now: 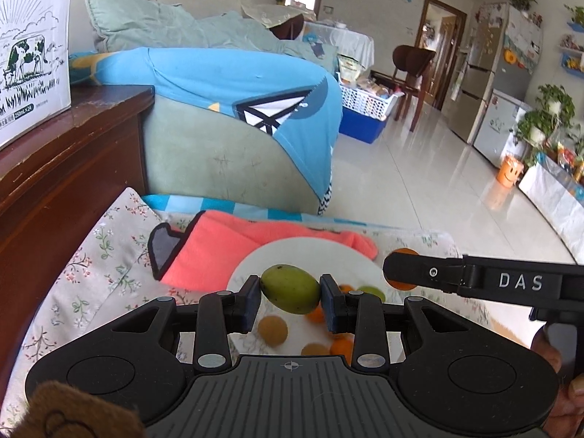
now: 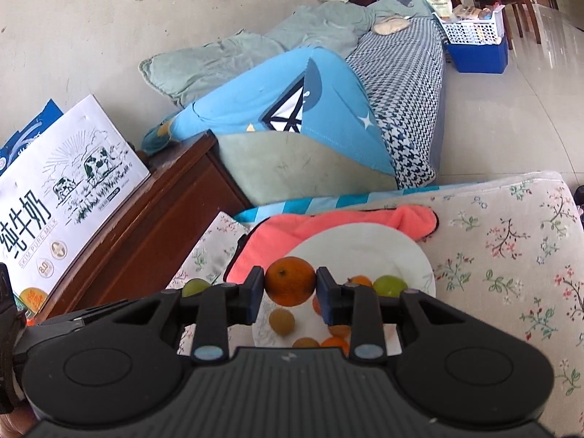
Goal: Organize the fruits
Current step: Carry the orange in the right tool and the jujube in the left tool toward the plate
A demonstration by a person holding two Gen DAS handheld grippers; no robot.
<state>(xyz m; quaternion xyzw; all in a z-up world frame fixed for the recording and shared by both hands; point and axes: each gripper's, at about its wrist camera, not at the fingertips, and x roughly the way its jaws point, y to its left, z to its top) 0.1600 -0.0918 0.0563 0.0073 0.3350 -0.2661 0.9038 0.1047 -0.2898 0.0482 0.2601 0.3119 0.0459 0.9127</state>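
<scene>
Two fruits are up off the plate, one per gripper. Left gripper (image 1: 291, 290): jaws pinching a green fruit (image 1: 291, 289) across its long axis, pads on both ends, fruit clear of everything beneath. Right gripper (image 2: 290, 281): jaws pinching an orange (image 2: 290, 281) at its sides. In the left view the right tool reaches in from 3 o'clock, its orange (image 1: 401, 268) showing behind the fingertip.

Plate (image 2: 368, 246), white, sits on the floral cover (image 2: 503, 241), partly over a coral cloth (image 2: 328, 224) at its 11 o'clock. Remaining on the plate, right view: a second green fruit (image 2: 390, 285) at 3 o'clock of the held orange, a yellowish fruit (image 2: 281, 322) at 6 o'clock, several small oranges (image 2: 335, 343) near the tool body. Exact count uncertain; the tool hides part of the plate.

Judgement: end-on pinches suit round, smooth fruit, keeping it from rolling out. One colour per gripper suggests sorting by kind, probably the reason both hold at once. No destination container is visible, so where each fruit should go I cannot tell. Risk: a squeeze bruising the green fruit.
</scene>
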